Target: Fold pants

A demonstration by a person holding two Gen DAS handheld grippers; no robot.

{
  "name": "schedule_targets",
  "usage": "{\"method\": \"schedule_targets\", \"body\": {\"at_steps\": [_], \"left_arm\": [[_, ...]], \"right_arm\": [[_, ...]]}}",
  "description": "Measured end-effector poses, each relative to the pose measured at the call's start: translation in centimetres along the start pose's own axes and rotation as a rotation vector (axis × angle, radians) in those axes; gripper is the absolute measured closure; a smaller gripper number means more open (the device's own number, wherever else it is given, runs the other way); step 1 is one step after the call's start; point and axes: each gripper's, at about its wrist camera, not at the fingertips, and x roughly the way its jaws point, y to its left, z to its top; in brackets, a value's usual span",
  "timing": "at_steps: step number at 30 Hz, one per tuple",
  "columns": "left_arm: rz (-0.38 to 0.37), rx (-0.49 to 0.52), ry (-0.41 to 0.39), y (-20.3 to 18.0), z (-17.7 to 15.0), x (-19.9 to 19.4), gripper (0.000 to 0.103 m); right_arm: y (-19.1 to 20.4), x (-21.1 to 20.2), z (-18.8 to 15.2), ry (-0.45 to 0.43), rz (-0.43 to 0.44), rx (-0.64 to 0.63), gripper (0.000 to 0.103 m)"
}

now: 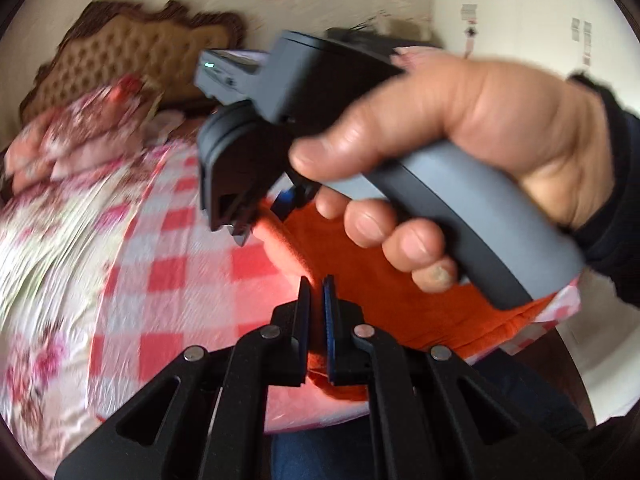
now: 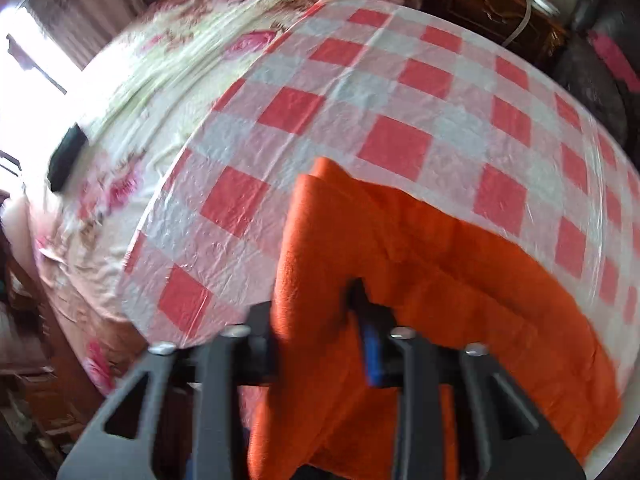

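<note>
The orange pants lie on the red-and-white checked sheet, at the edge of that sheet nearest the person, with one folded end lifted off it. The right gripper points steeply down at the checked sheet and is closed on a thick fold of the pants: the orange cloth drapes over and hides one finger, while the other finger, with its blue pad, presses against the fabric. In the left wrist view the same tool, grey-handled, is seen held in the person's right hand above the checked sheet, with a dark sleeve at the wrist. The left gripper stands over the sheet's near edge with its jaws drawn almost together; only a thin slit remains, and orange cloth shows behind and below it (whether any fabric is pinched in that slit cannot be told from these blurred views). Beyond the checked sheet lies a floral bedspread, and beyond that a tufted brown headboard against the wall.
</note>
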Motion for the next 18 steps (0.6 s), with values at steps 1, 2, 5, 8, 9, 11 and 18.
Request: {"method": "schedule_targets", "body": {"at_steps": [1,2,5,8,9,11,18], "left_arm": [[-0.017,0.018,-0.010,-1.0,0.6,-0.1,0.097],[-0.044,0.052,-0.025,-2.4,1.3,-0.1,0.097],[-0.125,0.146,-0.067,-7.2,3.0,0.4,0.097],[-0.212,0.249,-0.102,-13.1,3.8,1.6,0.097],[-0.242,0.294,-0.115,-15.7,3.9,2.3,0.097],[-0.260,0.381,-0.135,-20.2,3.3,4.1,0.097],[-0.150,0.609,-0.120,-29.2,-3.1,10.5,0.095]], "right_arm": [[-1.6,-1.1,-0.5,-0.023,0.044,0.025,0.091],[-3.0,-2.2,-1.0,-0.048,0.070,0.042,0.092],[-9.2,-6.2,-3.6,-0.125,0.126,0.140,0.093],[-16.0,-9.3,-6.9,-0.178,0.167,0.235,0.093],[-19.1,-10.2,-8.6,-0.195,0.181,0.278,0.093],[-23.2,-10.6,-11.1,-0.212,0.192,0.335,0.093],[-33.1,-4.9,-17.8,-0.154,0.238,0.448,0.092]]}}
